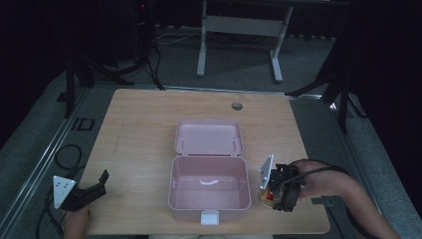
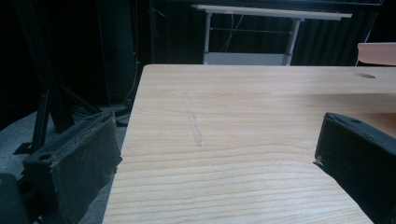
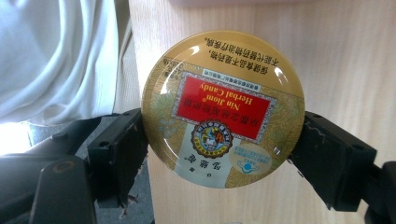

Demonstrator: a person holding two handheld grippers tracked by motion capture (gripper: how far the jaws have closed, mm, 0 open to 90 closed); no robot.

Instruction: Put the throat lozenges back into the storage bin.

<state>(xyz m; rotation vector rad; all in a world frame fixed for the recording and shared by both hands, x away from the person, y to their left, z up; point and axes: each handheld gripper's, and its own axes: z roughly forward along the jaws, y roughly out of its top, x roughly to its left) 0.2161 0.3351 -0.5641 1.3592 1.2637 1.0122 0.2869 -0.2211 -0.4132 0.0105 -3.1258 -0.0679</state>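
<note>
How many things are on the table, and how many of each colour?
Pink: 1, the open lunch box with its lid folded back.
Gold with a red label: 1, the round herbal candy tin, with the right gripper shut on its sides.
Total: 2 things. The left gripper is open and holds nothing.

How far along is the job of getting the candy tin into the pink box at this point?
Done: the pink box stands open, lid back, with nothing visible inside it. In hand: the right gripper has its jaws on both sides of the round candy tin, at the table's near right edge beside the box. Left: carrying the tin into the box. The left gripper is open and idle.
</note>
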